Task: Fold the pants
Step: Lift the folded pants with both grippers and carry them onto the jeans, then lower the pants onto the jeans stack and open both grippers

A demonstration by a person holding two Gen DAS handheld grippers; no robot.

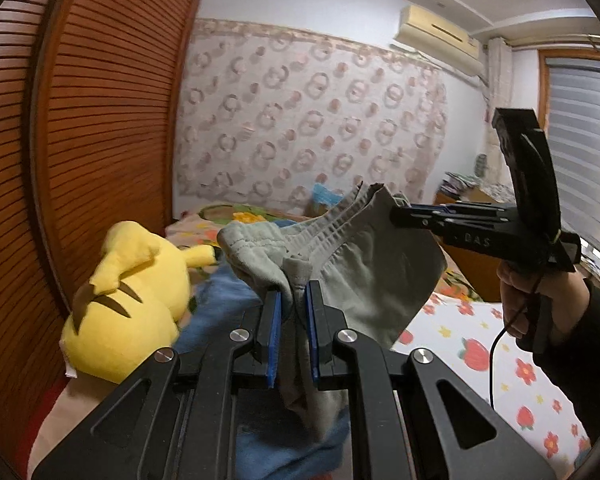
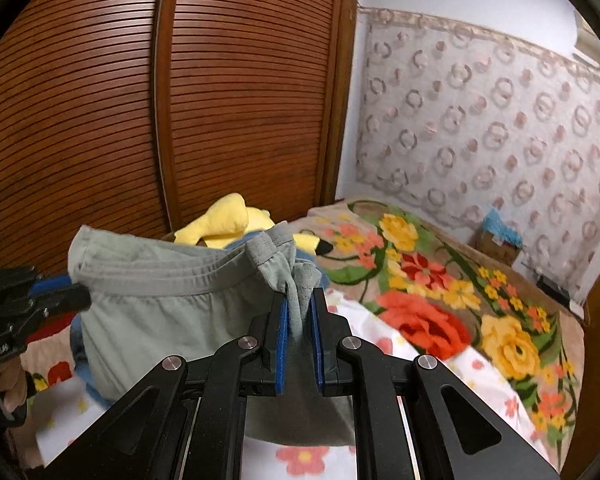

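Note:
Grey-green pants [image 1: 372,272] with an elastic waistband hang in the air above the bed, stretched between both grippers. My left gripper [image 1: 294,294] is shut on a bunched corner of the waistband, the cloth pinched between its blue pads. In the same view my right gripper [image 1: 394,212] bites the far waistband corner, held by a person's hand [image 1: 540,304]. The right wrist view shows my right gripper [image 2: 300,300] shut on a fold of the pants [image 2: 152,312]. There my left gripper [image 2: 86,296] grips their left edge. The lower part of the pants hangs hidden behind the grippers.
A yellow plush toy [image 1: 132,296] lies on a blue cloth [image 1: 228,300] at the bed's left, against the slatted wooden wardrobe [image 1: 100,120]. A floral blanket [image 2: 440,280] covers the far bed and a strawberry-print sheet [image 1: 480,352] the near part. A small box [image 2: 496,240] stands by the wall.

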